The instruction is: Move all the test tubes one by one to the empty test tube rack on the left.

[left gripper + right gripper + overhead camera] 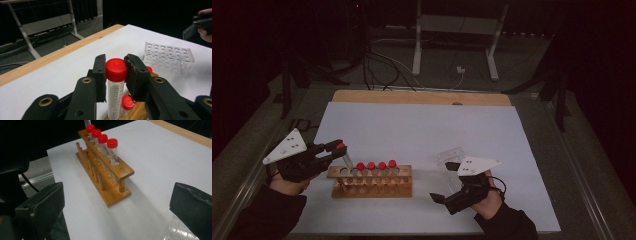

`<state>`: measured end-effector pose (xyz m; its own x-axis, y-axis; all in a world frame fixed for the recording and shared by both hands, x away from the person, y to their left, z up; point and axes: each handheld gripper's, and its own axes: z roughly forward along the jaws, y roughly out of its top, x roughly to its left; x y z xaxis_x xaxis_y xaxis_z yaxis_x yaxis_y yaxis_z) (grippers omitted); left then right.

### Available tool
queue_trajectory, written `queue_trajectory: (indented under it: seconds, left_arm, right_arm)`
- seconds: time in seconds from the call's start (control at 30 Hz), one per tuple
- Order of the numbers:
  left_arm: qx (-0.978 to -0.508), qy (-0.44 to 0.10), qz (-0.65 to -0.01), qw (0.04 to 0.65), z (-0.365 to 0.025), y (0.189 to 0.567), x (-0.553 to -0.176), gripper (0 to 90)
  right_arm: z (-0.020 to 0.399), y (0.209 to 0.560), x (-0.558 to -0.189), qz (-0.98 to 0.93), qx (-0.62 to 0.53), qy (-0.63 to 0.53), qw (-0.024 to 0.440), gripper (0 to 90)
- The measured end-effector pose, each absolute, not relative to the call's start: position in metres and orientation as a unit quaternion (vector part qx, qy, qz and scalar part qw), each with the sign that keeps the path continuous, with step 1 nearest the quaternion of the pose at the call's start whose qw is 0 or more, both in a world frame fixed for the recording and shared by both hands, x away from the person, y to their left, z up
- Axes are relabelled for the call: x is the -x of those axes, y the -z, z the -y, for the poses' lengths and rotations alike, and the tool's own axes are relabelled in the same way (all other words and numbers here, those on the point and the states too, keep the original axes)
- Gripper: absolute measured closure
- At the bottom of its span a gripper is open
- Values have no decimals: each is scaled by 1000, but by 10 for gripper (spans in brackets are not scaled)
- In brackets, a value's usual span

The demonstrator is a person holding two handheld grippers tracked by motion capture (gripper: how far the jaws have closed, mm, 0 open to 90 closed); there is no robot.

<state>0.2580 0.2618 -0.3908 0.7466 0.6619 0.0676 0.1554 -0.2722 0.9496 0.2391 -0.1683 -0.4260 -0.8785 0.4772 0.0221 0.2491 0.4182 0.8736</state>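
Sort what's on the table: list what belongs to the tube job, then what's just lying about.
In use:
left hand-held gripper, shut on a red-capped tube
wooden rack
four capped tubes standing in it

Lying about:
clear plastic rack
right hand-held gripper, open, holding nothing

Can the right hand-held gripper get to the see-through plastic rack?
Probably yes. The right hand-held gripper has its jaws wide open, and the clear plastic rack sits right beside it on the white table cover, with nothing between them.
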Motion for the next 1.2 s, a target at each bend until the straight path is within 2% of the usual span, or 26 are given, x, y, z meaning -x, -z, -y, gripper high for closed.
queue_trajectory:
  seconds: [0.7,1.2]
  left_arm:
    - [-765,-207,-297,532,-263,440,-264,719]
    - [-782,-211,-298,504,-256,455,-264,719]
  right_arm:
    - [169,426,-240,-833,-219,-494,114,0]
    - [169,427,-240,-835,-219,-493,111,0]
